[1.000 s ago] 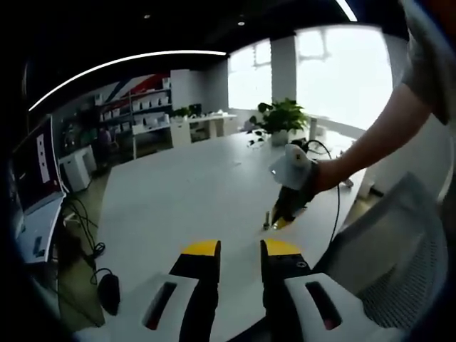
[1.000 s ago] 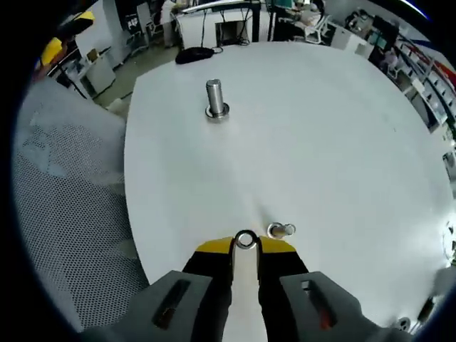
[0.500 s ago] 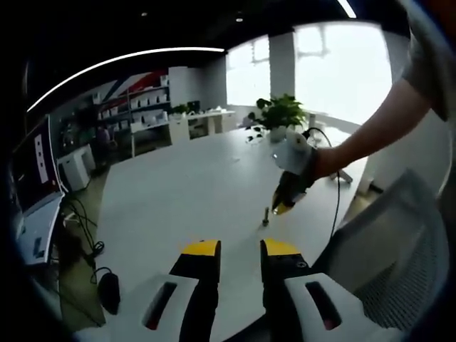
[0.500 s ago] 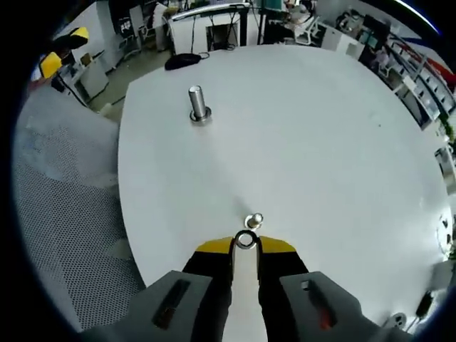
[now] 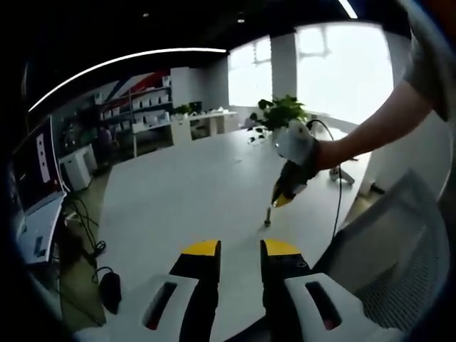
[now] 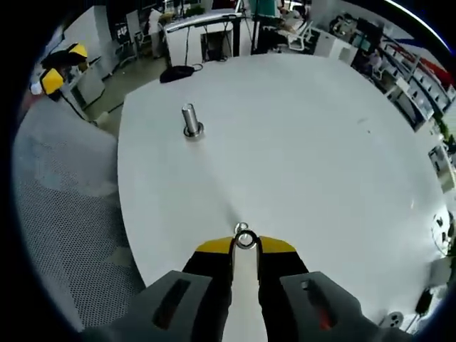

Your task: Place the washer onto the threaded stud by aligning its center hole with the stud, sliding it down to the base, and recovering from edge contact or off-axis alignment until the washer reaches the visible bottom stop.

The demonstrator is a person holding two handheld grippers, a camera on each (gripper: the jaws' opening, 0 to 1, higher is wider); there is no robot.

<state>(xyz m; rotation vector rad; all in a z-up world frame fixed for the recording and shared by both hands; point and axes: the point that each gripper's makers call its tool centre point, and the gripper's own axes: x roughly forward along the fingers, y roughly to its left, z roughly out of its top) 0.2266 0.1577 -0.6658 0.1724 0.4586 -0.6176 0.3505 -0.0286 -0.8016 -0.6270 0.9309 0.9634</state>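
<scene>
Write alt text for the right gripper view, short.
The right tongs pinch a small metal washer right above a short threaded stud on a round white table. A larger bolt stands upright farther back.

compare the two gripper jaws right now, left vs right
The right gripper is shut on the washer; the left gripper holds nothing, its jaws parted. The right gripper hovers over the small stud mid-table; the left gripper sits back by the table edge. Both have yellow tips.
</scene>
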